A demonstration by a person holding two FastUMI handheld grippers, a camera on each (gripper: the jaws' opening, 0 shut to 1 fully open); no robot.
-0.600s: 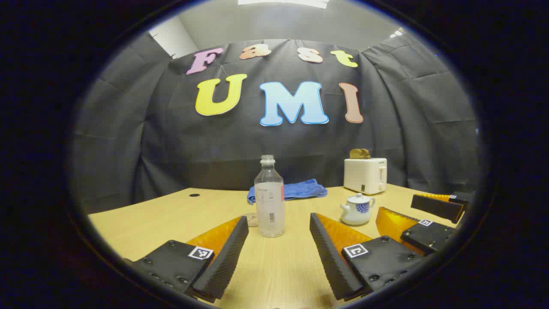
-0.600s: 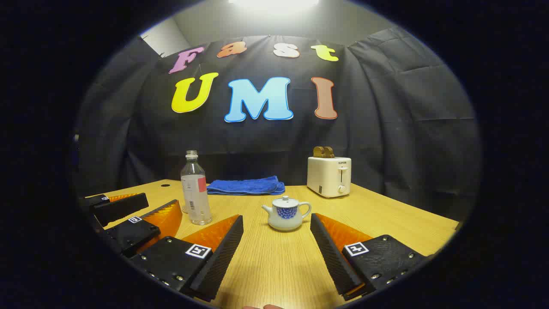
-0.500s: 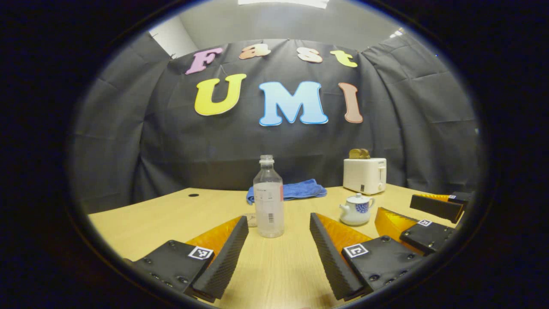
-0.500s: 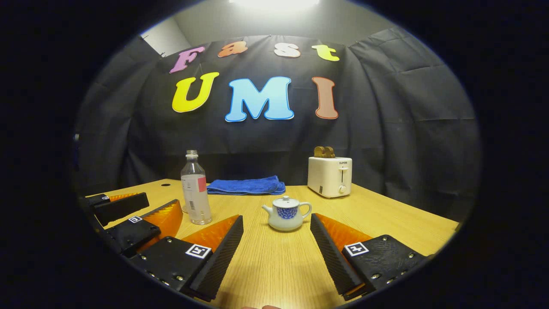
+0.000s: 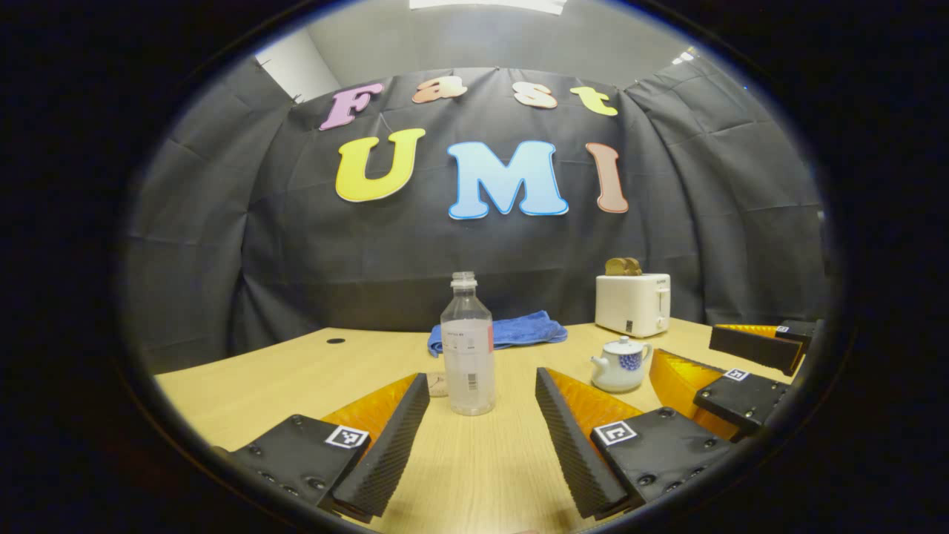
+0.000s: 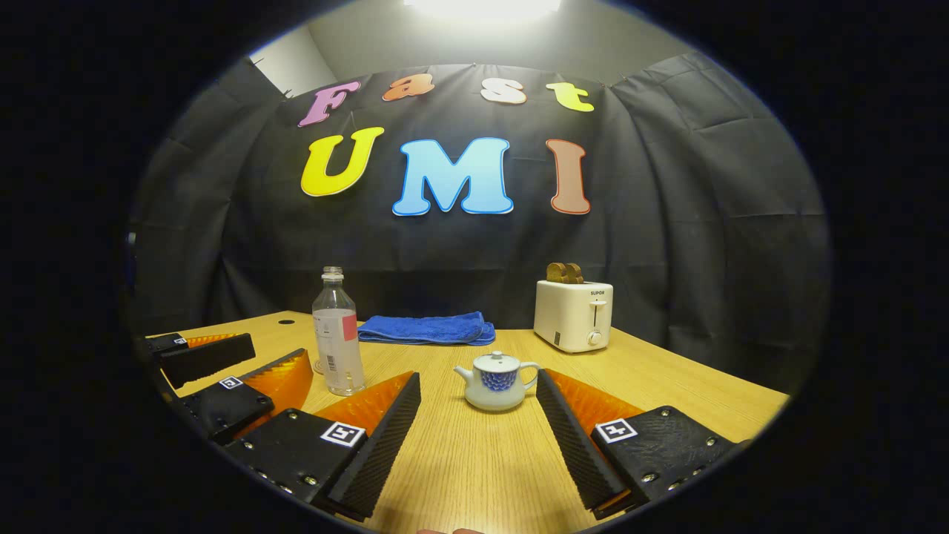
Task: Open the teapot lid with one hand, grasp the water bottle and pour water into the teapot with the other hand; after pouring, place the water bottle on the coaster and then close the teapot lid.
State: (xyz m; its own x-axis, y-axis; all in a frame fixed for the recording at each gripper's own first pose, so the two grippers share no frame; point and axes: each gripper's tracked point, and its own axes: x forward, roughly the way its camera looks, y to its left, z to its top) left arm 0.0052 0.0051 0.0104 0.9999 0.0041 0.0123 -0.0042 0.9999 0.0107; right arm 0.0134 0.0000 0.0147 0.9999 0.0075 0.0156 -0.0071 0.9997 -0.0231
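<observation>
The water bottle [image 5: 467, 345] stands upright on the wooden surface [image 5: 296, 371], long axis vertical, its uncapped mouth pointing up; it looks nearly empty, though its fill is hard to judge. Just right of it in the right gripper view, the teapot [image 6: 496, 380] sits upright with its lid [image 6: 498, 360] on, spout pointing left and handle right. A small coaster [image 5: 437, 383] peeks out behind the bottle's base. Compared with 0.6 s ago, the teapot sits slightly lower and nearer between the right claw's fingers, while the bottle has barely shifted. The left claw [image 5: 482, 445] has its fingers spread wide apart, empty, facing the bottle; the right claw [image 6: 478, 445] is likewise spread wide, empty, facing the teapot. Farther back lie a folded blue towel [image 6: 425, 328] and a white toaster [image 6: 573, 315] holding toast.
</observation>
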